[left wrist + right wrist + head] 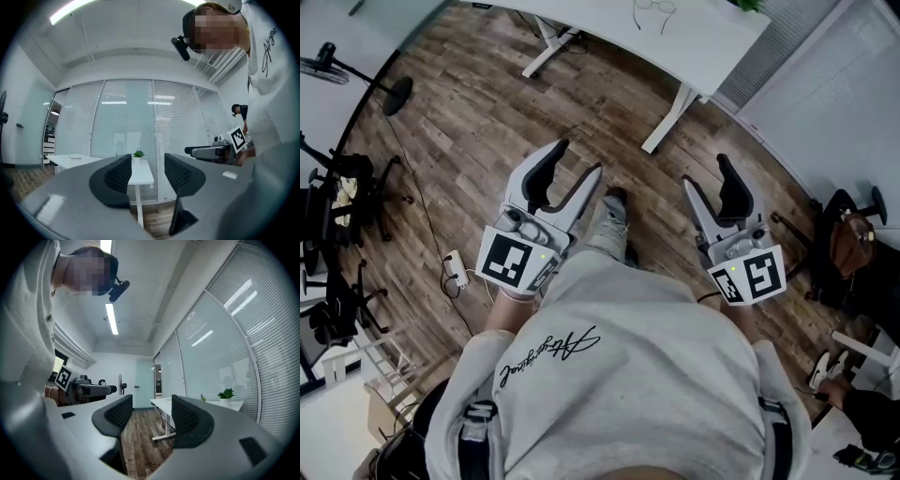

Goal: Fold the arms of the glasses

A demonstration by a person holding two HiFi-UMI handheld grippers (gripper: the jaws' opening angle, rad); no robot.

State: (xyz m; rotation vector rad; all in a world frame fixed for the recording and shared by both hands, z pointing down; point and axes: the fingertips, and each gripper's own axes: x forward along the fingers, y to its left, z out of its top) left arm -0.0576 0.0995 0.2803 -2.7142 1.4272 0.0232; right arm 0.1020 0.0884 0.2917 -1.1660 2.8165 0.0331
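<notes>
The glasses (654,9), thin wire frames, lie on the white table (712,42) at the far top of the head view, well away from both grippers. My left gripper (575,162) is held level in front of the person's body, open, with nothing between its jaws. My right gripper (706,172) is beside it, also open and empty. In the left gripper view the left gripper (147,165) faces the table's end (140,173) with a small plant (138,153). In the right gripper view the right gripper (152,405) faces wooden floor and the table (165,402).
Wooden floor lies between the person and the table. A standing fan (328,66) and dark chairs (337,187) are at the left, a power strip (455,272) on the floor. A chair with a brown bag (848,239) stands right. Glass partitions (126,122) are behind the table.
</notes>
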